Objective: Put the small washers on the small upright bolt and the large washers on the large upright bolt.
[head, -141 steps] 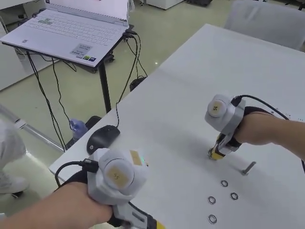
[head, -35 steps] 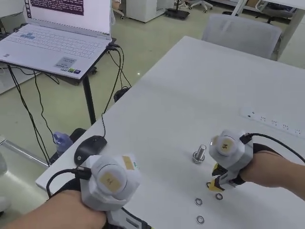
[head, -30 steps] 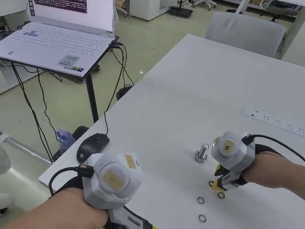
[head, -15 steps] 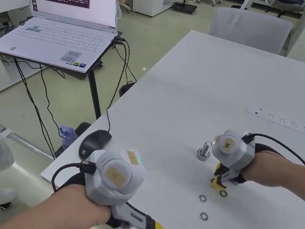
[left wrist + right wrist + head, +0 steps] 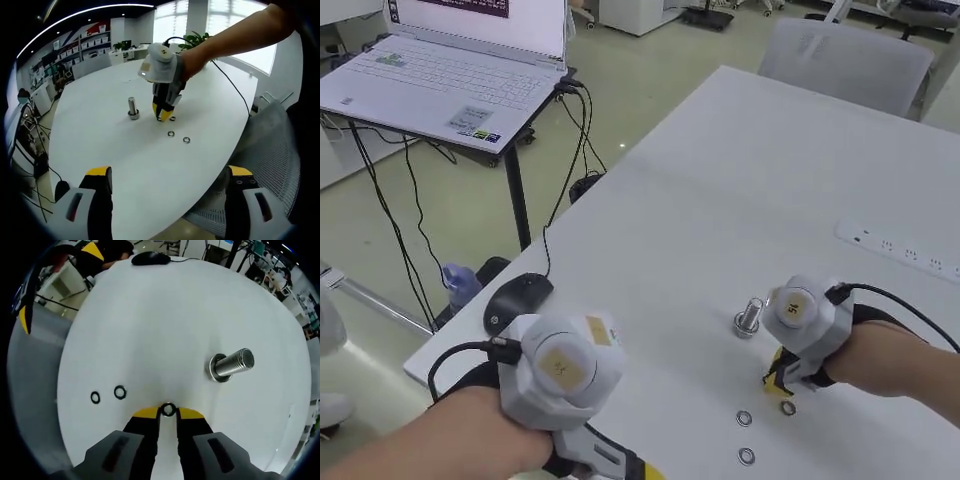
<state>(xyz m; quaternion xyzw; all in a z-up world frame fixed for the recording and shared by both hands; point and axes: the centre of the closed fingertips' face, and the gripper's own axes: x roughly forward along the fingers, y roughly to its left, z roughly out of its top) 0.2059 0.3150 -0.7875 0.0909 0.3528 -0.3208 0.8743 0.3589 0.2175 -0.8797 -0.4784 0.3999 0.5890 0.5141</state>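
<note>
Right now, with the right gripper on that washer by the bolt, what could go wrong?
1. The washer lies flat at the very tips of the right gripper; so thin a grip could let it slip or flick away.
2. The upright bolt stands close; a careless swing could tip it.

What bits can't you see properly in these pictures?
Whether the right gripper pinches the washer at its tips: unclear in the right gripper view.
Two loose washers: too small in the head view to tell their size.
The laptop screen: cut off by the head view's top edge.
</note>
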